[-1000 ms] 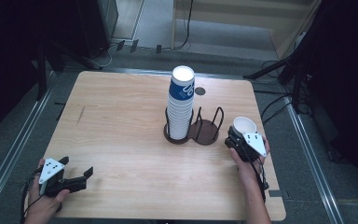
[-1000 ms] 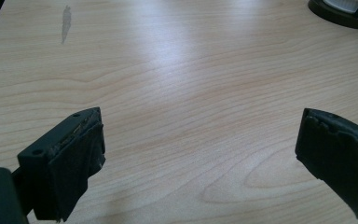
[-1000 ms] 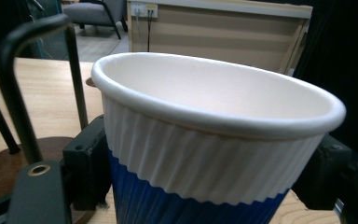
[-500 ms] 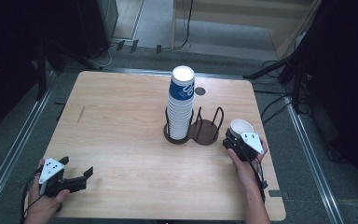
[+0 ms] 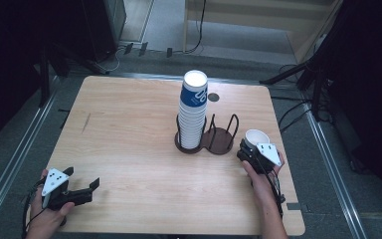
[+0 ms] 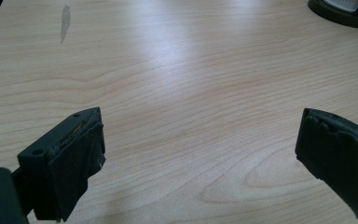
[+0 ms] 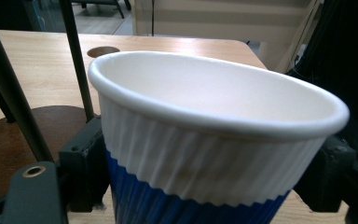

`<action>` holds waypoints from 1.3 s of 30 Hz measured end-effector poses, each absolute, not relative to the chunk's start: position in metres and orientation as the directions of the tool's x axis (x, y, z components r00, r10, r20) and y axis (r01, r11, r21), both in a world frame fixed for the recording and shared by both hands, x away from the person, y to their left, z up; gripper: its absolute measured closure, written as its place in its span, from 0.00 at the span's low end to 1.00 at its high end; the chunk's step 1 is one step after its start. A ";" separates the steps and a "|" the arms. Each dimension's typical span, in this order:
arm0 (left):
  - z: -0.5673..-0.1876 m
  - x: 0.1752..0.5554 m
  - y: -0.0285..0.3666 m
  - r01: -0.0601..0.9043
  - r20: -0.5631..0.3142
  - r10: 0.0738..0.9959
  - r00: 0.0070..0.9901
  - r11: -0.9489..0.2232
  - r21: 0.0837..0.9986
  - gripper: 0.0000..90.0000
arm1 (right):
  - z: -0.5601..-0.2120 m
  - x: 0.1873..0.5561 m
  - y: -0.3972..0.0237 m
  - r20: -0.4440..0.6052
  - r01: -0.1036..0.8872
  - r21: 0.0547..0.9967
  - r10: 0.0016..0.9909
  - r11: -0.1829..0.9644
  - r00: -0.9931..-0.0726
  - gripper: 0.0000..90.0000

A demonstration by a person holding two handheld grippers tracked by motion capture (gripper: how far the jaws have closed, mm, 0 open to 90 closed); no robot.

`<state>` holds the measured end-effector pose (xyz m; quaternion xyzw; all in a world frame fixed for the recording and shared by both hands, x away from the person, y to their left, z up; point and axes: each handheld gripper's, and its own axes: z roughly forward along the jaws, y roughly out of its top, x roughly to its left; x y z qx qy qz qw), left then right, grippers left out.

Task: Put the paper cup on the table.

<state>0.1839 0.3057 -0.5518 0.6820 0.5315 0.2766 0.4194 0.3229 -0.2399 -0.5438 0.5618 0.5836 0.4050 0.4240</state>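
Paper cup point(image 7: 214, 140) stands upright between the right gripper point(image 5: 252, 152) jaws, which have just been opening; left gripper point(image 5: 82, 189) gapes empty.

One stack of paper cups point(image 5: 193, 112) stands in one two-ring cup holder point(image 5: 219, 142). One single paper cup point(image 5: 256, 138) stands apart. Two tools: left tool point(image 5: 82, 189), right tool point(image 5: 251, 149).

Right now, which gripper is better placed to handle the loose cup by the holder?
Right. The right gripper has the paper cup between its jaws, beside the holder's empty ring; the jaws have just been opening. The left gripper sits open at the table's near left corner, far off.
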 end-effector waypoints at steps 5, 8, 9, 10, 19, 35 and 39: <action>-0.552 0.184 0.306 0.493 -0.067 0.957 0.282 -0.085 0.866 0.02 | -0.545 0.322 -0.242 -0.042 0.312 0.949 0.999 0.040 -0.002 0.21; -0.552 0.184 0.306 0.493 -0.066 0.957 0.283 -0.086 0.866 0.02 | -0.545 0.321 -0.242 -0.043 0.308 0.950 0.999 0.041 -0.001 0.21; -0.552 0.184 0.306 0.493 -0.065 0.957 0.283 -0.087 0.866 0.02 | -0.545 0.321 -0.242 -0.039 0.308 0.951 0.999 0.038 -0.003 0.20; -0.552 0.184 0.306 0.493 -0.065 0.957 0.283 -0.087 0.866 0.02 | -0.545 0.321 -0.243 -0.038 0.310 0.950 0.999 0.037 -0.003 0.20; -0.552 0.184 0.306 0.492 -0.065 0.957 0.284 -0.087 0.866 0.02 | -0.542 0.319 -0.247 0.003 0.337 0.942 1.000 0.006 -0.026 0.09; -0.552 0.184 0.306 0.495 -0.065 0.956 0.284 -0.089 0.865 0.02 | -0.527 0.306 -0.251 0.014 0.326 0.945 0.998 0.005 -0.058 0.00; -0.552 0.184 0.306 0.495 -0.066 0.957 0.284 -0.087 0.864 0.02 | -0.522 0.301 -0.252 0.020 0.315 0.949 0.997 0.003 -0.070 0.00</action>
